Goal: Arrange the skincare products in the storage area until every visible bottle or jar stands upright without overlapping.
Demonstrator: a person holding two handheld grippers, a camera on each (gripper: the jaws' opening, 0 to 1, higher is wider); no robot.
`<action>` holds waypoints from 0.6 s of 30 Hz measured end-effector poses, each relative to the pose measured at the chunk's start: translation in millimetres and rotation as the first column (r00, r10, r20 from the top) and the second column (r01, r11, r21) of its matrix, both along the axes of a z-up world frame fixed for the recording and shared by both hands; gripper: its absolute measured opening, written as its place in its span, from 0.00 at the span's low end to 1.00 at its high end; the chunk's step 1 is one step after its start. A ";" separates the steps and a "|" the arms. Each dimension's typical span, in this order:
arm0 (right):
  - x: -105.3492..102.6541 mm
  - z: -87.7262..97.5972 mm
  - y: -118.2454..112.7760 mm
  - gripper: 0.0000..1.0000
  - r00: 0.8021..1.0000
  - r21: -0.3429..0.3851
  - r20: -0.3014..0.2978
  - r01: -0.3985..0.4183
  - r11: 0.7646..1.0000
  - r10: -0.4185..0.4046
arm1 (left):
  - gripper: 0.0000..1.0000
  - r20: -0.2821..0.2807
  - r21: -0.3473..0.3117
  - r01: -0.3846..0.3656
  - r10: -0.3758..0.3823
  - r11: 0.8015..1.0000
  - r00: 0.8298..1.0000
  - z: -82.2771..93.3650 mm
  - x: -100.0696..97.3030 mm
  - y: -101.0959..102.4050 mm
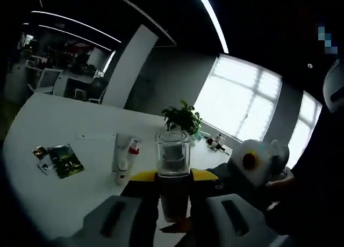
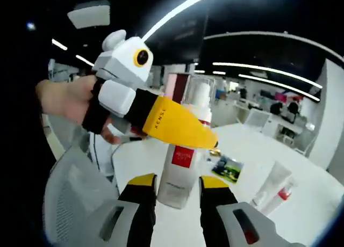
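Observation:
A white pump bottle with a red label and a clear cap stands between both grippers. My left gripper is shut on its neck just under the cap, a yellow tip on each side. In the right gripper view the left gripper reaches in from the left, held by a hand, with one yellow jaw across the bottle's front. My right gripper is shut on the bottle's lower body. Two white tubes lie flat on the white table; they also show as tubes.
A green packet, seen too as a packet, lies on the table left of the tubes. A potted plant and small bottles stand at the far edge by the window. A grey mesh chair is beside the table.

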State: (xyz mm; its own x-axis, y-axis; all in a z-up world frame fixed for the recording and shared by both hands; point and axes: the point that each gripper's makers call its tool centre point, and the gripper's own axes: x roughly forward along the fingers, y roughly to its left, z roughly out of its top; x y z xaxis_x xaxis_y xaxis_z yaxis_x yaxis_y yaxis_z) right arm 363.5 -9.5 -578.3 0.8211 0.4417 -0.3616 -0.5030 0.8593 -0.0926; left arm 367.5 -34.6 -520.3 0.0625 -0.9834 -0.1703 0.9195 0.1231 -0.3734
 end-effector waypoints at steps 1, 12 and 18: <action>-0.7 0.0 -3.3 0.29 1.000 -0.003 -0.002 -0.003 1.000 0.003 | 0.15 0.025 0.017 0.030 -0.030 0.999 0.999 -1.1 -2.7 -0.1; -38.7 6.9 18.5 0.20 0.923 0.159 -0.065 -0.365 0.917 0.379 | 0.15 0.069 -0.003 0.402 -0.401 0.916 0.914 11.3 -48.9 -4.7; -36.1 16.4 9.0 0.21 0.920 0.202 -0.066 -0.366 0.908 0.386 | 0.15 0.107 0.083 0.470 -0.477 0.879 0.872 2.2 -49.7 0.5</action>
